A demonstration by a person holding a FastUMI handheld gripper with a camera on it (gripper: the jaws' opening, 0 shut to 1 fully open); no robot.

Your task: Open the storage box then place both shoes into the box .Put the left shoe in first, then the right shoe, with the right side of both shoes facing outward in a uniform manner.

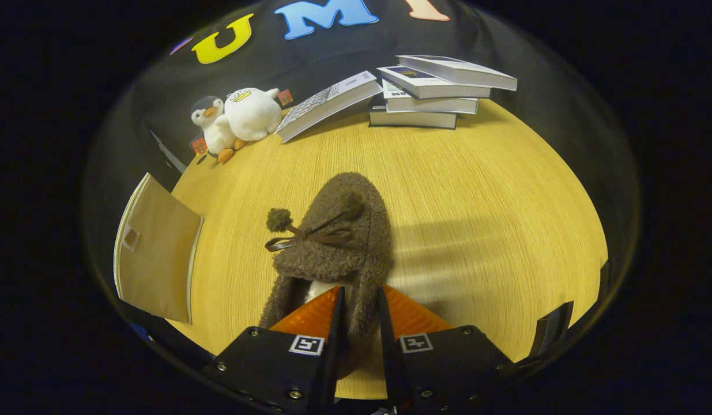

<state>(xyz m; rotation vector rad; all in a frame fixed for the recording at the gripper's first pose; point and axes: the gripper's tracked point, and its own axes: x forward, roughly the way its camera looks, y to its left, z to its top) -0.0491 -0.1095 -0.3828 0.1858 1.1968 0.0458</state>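
Surface: wooden table point(477, 190) with pale grain is filling the scene, dark booth cloth is hanging behind it.
Gripper: gripper point(360, 302) is sitting low over the near part of the table, its orange fingers point(309, 316) are drawn in narrow with only a thin gap between them.
Grip: both fingers are pinching one side wall of the shoe at its heel end, the left finger is lying inside the opening, the right finger is pressing on the outside.
Shoe: brown fuzzy slipper point(338, 242) is lying on the table just ahead of the fingers, toe pointing away toward the books.
Shoe detail: brown ribbon bow point(309, 235) with two pompoms is sitting on the top of the slipper, one pompom is hanging off to the left side.
Shoe lining: pale inside is showing at the opening between the finger tips.
Box: beige fabric storage box point(154, 253) is standing at the left table edge, well apart from the slipper, a flat panel with a small cut-out is facing this way; open or closed, cannot tell.
Books: stack of books point(436, 92) is sitting at the far table edge, one more book point(327, 104) is leaning against the stack's left side.
Toys: two plush toys point(237, 118) are sitting together at the far left, touching each other, just left of the leaning book.
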